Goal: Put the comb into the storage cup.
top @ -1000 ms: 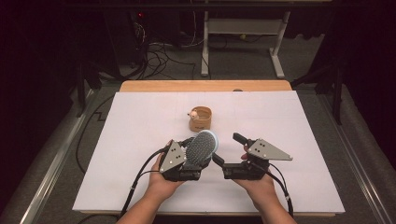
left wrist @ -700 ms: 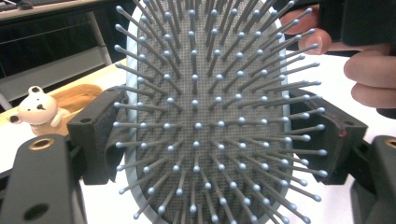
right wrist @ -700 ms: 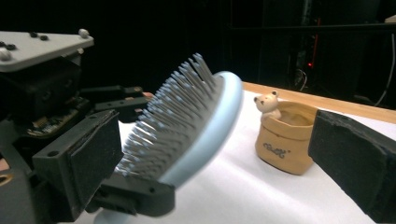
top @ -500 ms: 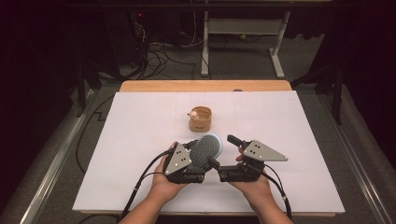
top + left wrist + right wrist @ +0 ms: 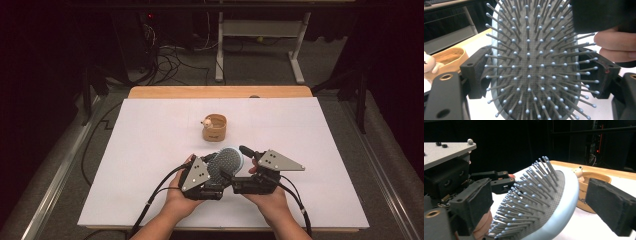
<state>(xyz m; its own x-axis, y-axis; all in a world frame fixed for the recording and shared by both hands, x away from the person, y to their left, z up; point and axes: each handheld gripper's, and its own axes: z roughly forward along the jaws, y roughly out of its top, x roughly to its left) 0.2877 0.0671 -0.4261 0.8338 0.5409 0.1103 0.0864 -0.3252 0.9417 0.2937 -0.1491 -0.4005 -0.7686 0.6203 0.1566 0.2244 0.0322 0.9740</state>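
Note:
A light blue hairbrush [image 5: 227,162] with a grey pad of ball-tipped bristles is held above the near middle of the white table [image 5: 150,150]. My left gripper [image 5: 212,169] is shut on it: in the left gripper view the pads [image 5: 475,75] press both rims of the brush [image 5: 531,65]. My right gripper [image 5: 235,161] reaches in from the right and straddles the brush head [image 5: 544,195]. Its jaws have just been closing. The right-hand pad [image 5: 611,205] stands off the brush's back with a gap, so this gripper is open.
A small wooden cup [image 5: 215,127] with a little white figure [image 5: 205,121] on its rim stands beyond the grippers at the table's middle. A wooden strip [image 5: 220,92] edges the far side. Cables [image 5: 170,60] and a white frame [image 5: 295,55] lie on the floor behind.
The brush head has shifted a little to the right and turned, and now sits between the right gripper's jaws. Those jaws have narrowed. The right hand kept its place.

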